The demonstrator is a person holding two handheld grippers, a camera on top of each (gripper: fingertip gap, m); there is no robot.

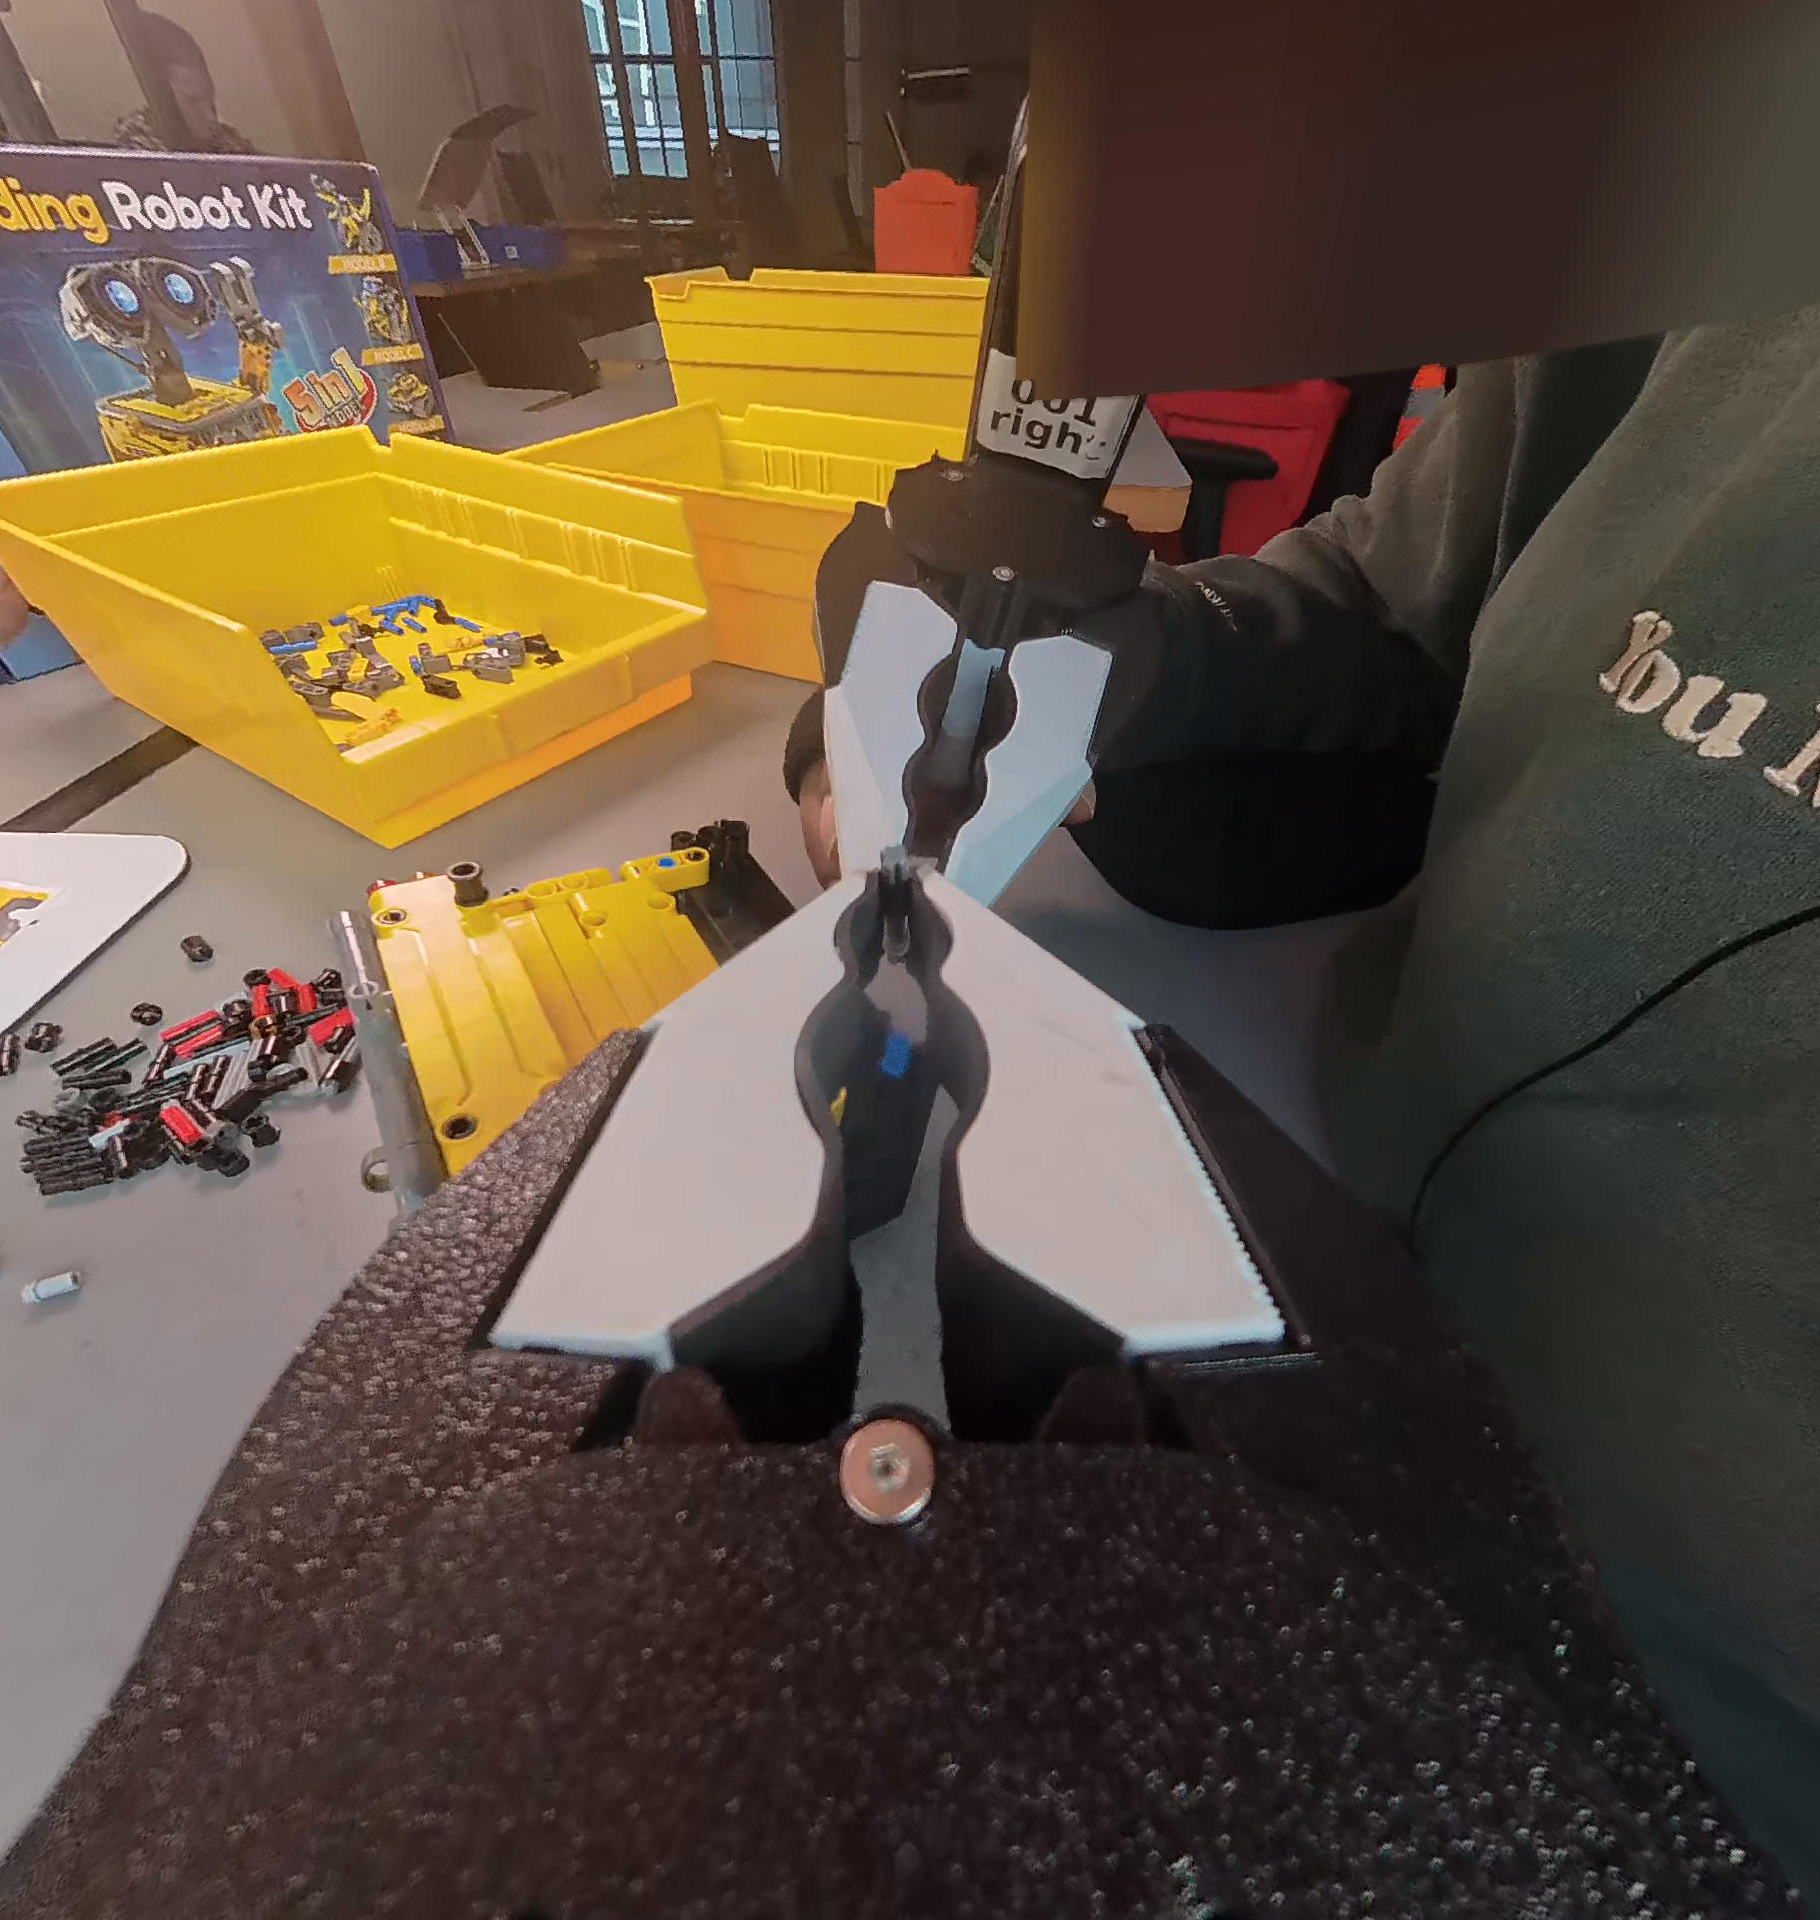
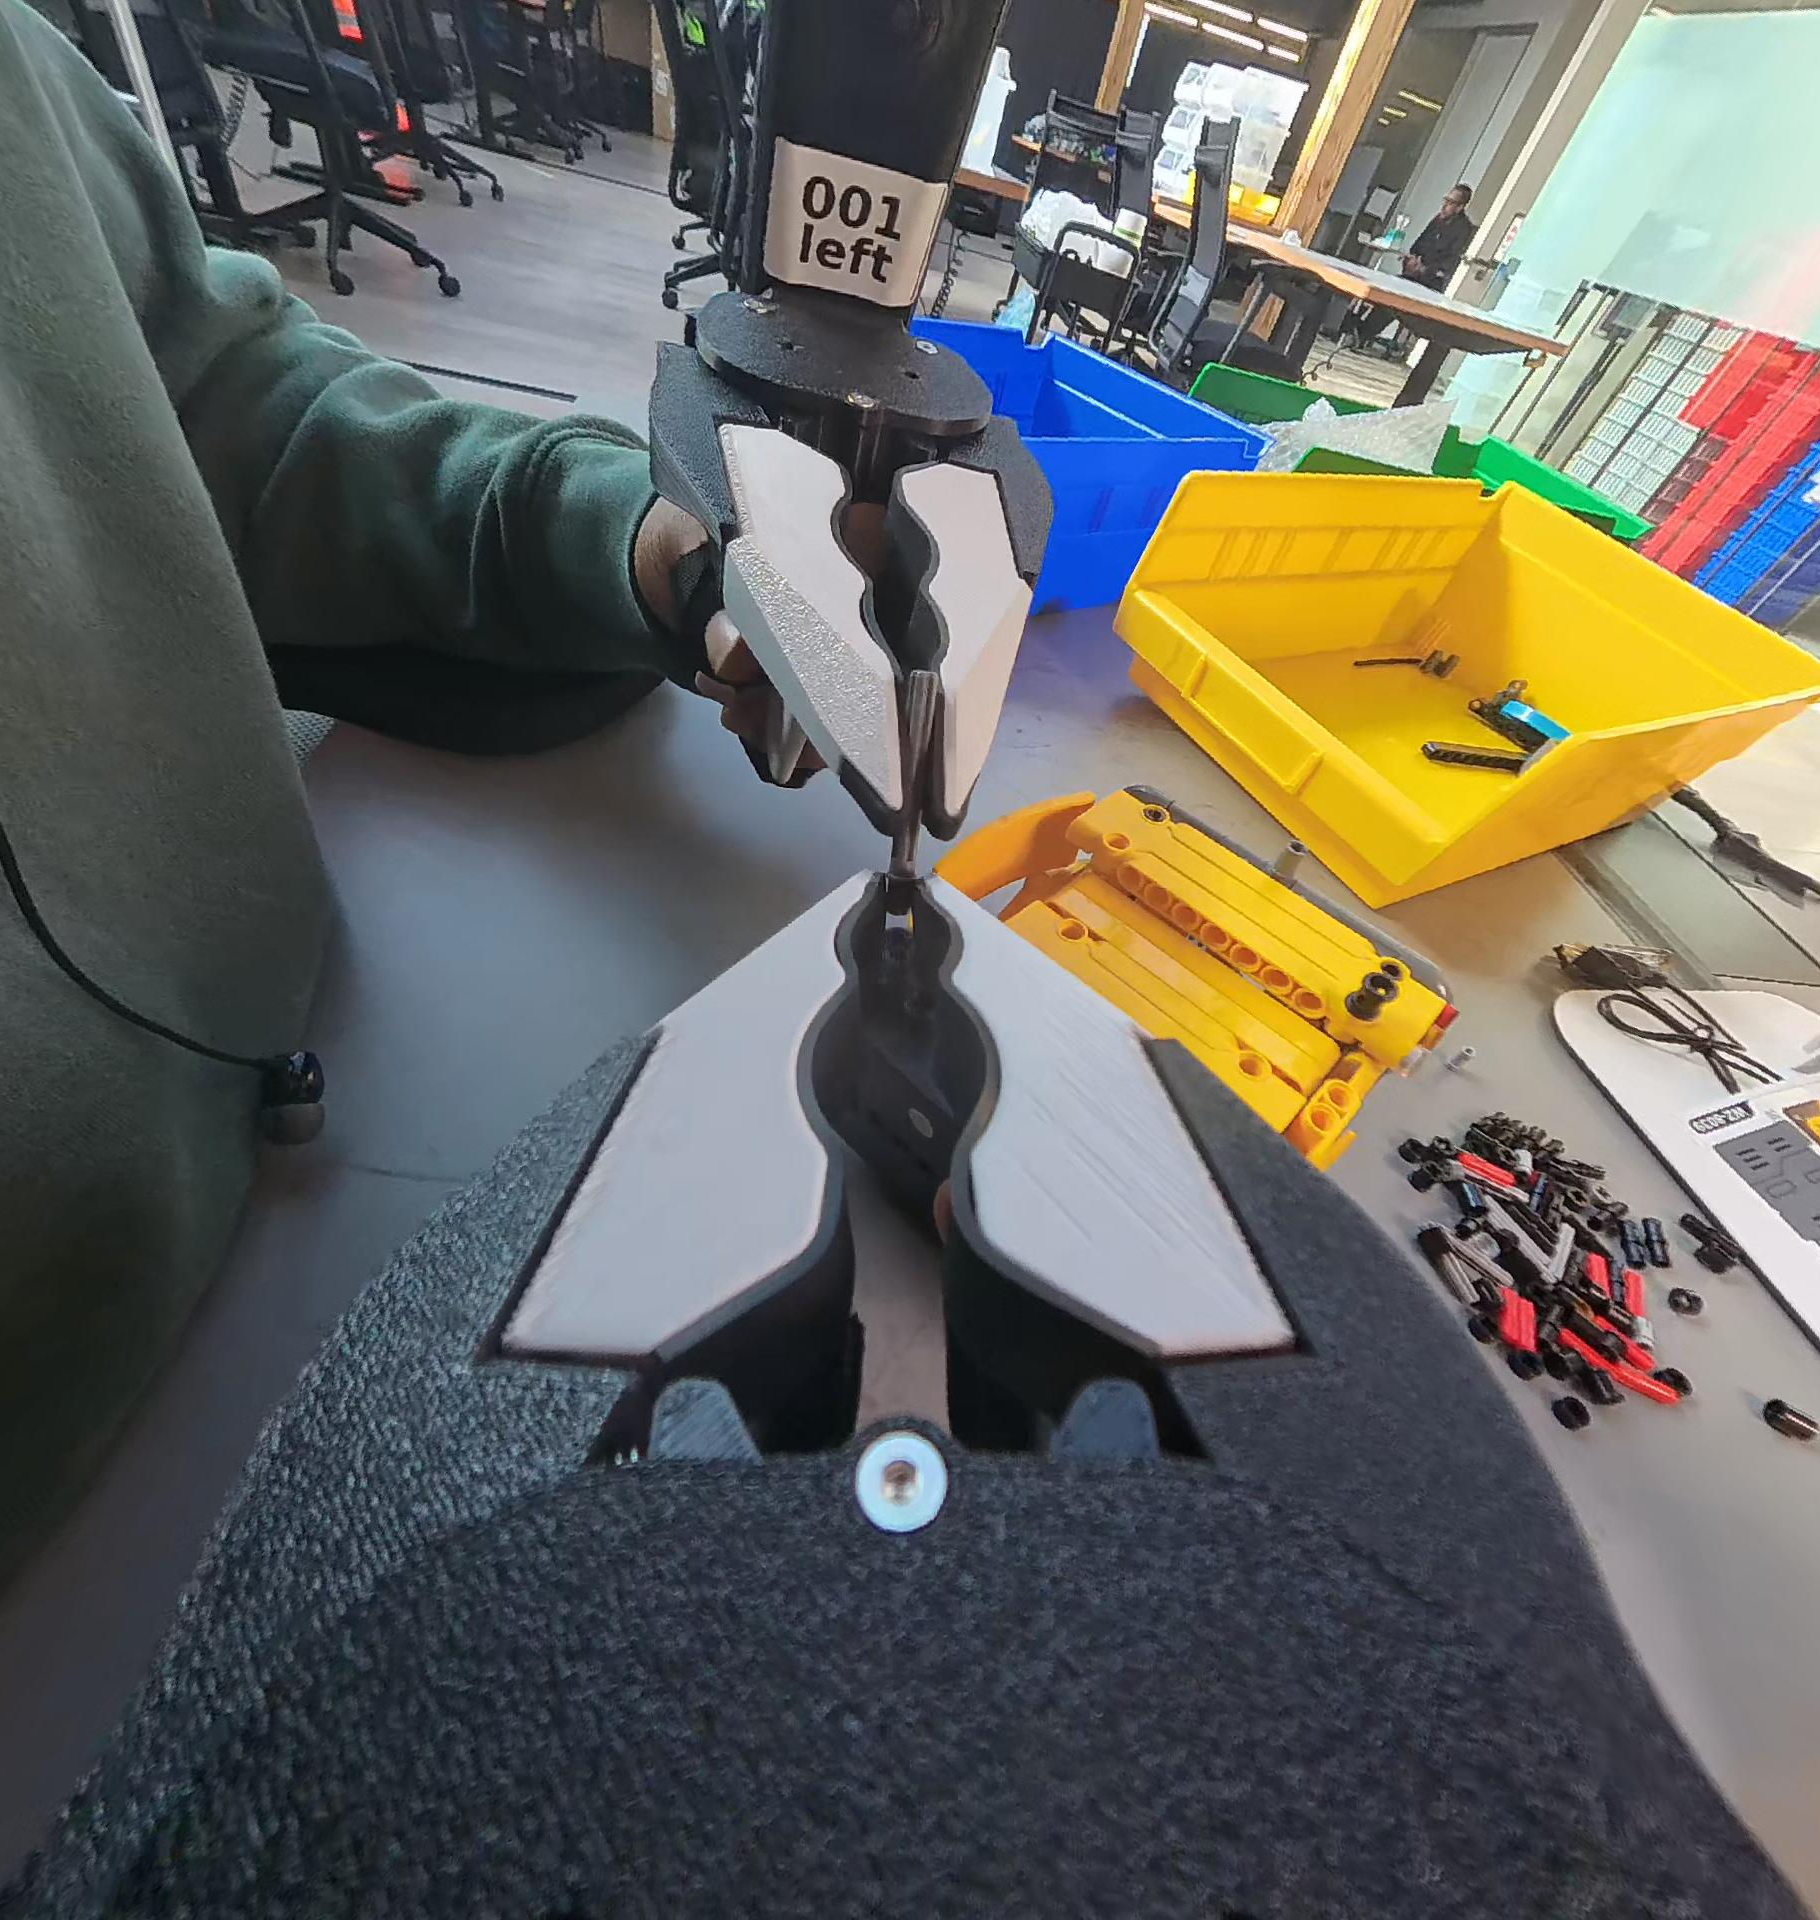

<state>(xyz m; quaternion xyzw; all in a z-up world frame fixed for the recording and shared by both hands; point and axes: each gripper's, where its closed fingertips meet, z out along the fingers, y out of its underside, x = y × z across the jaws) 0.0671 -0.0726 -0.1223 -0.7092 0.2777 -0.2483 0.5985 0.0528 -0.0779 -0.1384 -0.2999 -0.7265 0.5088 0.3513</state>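
Small black plastic connector piece (image 2: 901,940), pinched at the tips of the right gripper (image 2: 901,894), meets a thin dark grey axle rod (image 2: 918,727) clamped in the left gripper (image 1: 890,883) — both held in mid-air above the grey table (image 2: 532,935). Light, stiff, likely slippery parts (best gripped mid-length). Yellow plastic bin (image 1: 210,582) holds grey and blue pieces; a second yellow bin (image 2: 1716,665) holds few.

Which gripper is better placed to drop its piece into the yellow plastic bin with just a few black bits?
Probably left. The left gripper, shut on a thin dark rod, hangs nearer that yellow plastic bin; the right gripper, shut on a small black piece, sits farther back from it.
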